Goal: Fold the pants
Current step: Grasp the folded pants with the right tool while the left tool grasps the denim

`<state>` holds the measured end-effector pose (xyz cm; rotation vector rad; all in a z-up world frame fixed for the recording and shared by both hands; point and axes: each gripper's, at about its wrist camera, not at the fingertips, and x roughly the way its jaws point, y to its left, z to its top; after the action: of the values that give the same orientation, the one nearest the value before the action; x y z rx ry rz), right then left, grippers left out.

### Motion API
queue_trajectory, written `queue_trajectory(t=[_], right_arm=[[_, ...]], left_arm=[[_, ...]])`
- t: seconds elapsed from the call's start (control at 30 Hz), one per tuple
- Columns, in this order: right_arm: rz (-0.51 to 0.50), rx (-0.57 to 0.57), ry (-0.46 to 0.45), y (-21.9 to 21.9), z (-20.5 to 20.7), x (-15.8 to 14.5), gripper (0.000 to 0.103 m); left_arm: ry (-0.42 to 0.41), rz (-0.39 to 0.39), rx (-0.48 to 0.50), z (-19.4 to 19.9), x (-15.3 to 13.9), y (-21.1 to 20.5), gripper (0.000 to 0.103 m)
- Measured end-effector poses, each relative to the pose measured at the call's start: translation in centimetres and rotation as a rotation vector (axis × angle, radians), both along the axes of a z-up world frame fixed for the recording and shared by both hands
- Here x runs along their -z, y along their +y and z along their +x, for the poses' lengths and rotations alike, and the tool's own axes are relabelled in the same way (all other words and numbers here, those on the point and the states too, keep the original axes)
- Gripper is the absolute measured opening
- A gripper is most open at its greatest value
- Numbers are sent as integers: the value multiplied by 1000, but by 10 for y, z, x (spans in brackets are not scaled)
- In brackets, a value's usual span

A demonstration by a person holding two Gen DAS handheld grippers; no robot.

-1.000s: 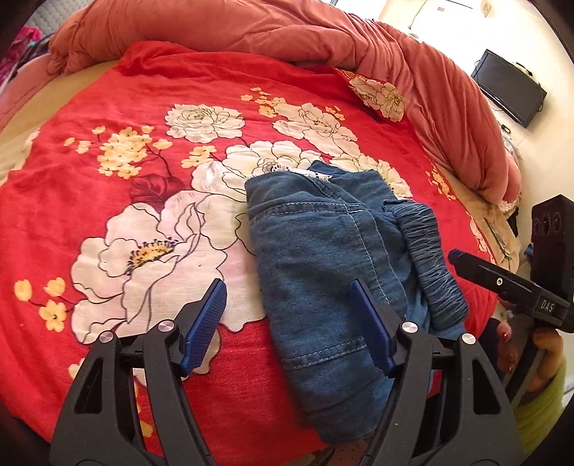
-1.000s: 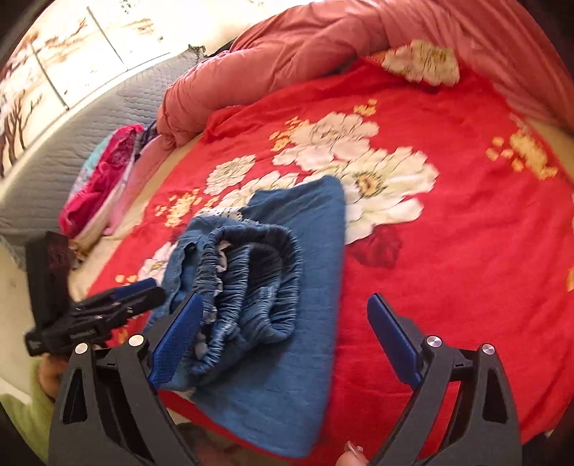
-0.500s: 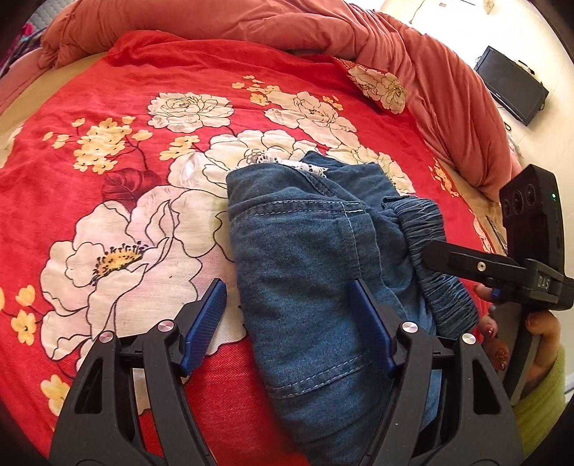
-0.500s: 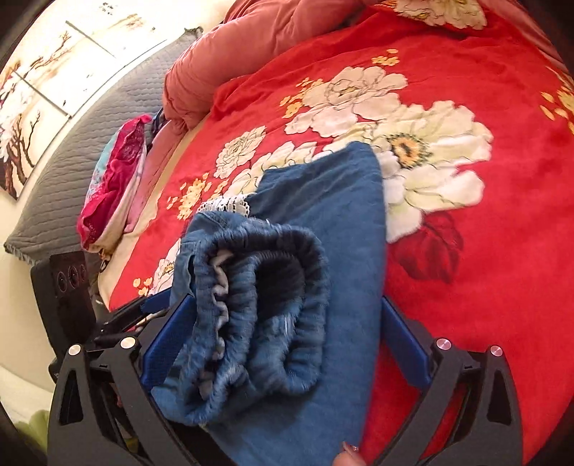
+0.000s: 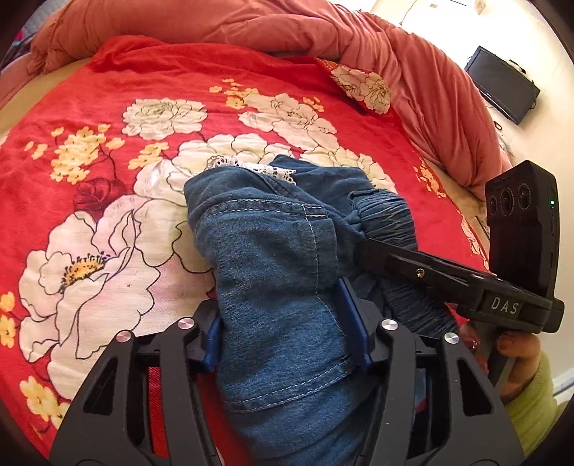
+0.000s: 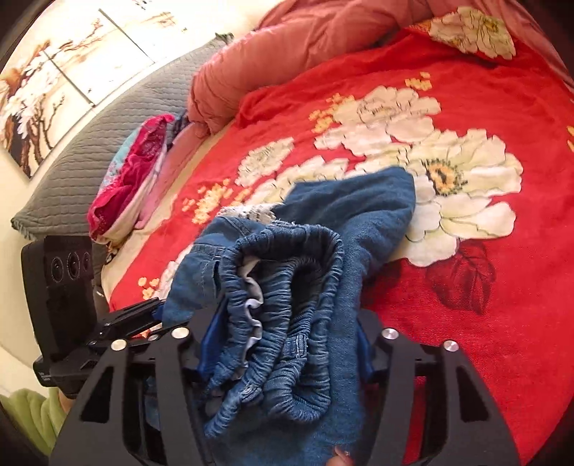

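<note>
The blue denim pants (image 5: 272, 251) lie folded in a bundle on the red flowered bedspread (image 5: 107, 107), with white lace trim showing at the far edge. My left gripper (image 5: 283, 333) is shut on the near end of the bundle, at the pocket seam side. My right gripper (image 6: 283, 337) is shut on the elastic waistband side of the pants (image 6: 287, 286). The right gripper's body shows in the left wrist view (image 5: 448, 276), pressed against the waistband. The left gripper shows at the left of the right wrist view (image 6: 118, 322).
A pink duvet (image 5: 287, 28) is heaped along the far side of the bed. A grey quilted pillow (image 6: 107, 125) and pink clothes (image 6: 136, 172) lie at the head end. A black monitor (image 5: 502, 86) hangs on the wall at right.
Both grippers moved forward over the pants and closed on the bundle. They were open and short of it a second ago. The fabric has bunched between the fingers.
</note>
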<state>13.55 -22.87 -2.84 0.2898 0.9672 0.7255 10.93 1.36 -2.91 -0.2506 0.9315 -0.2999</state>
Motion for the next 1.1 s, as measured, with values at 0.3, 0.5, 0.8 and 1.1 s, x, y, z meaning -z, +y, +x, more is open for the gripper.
queue_trajectory(t=[0.3,0.5,0.8,1.1], right_arm=[[18,-16,-100,4,-5,-34,52],[21,-11,-149,12,11,-54,52],[11,-18,-199,28,47,-69,52],[-9,24,-204,29,80,-59,52]], left_arm=[[-77,5,15,-4,-33,1,39],[-129,30,11,10,-54,7,39],[-163,52,-2,44,-67,22,39],[-191,87,-6,77,-61,19,39]])
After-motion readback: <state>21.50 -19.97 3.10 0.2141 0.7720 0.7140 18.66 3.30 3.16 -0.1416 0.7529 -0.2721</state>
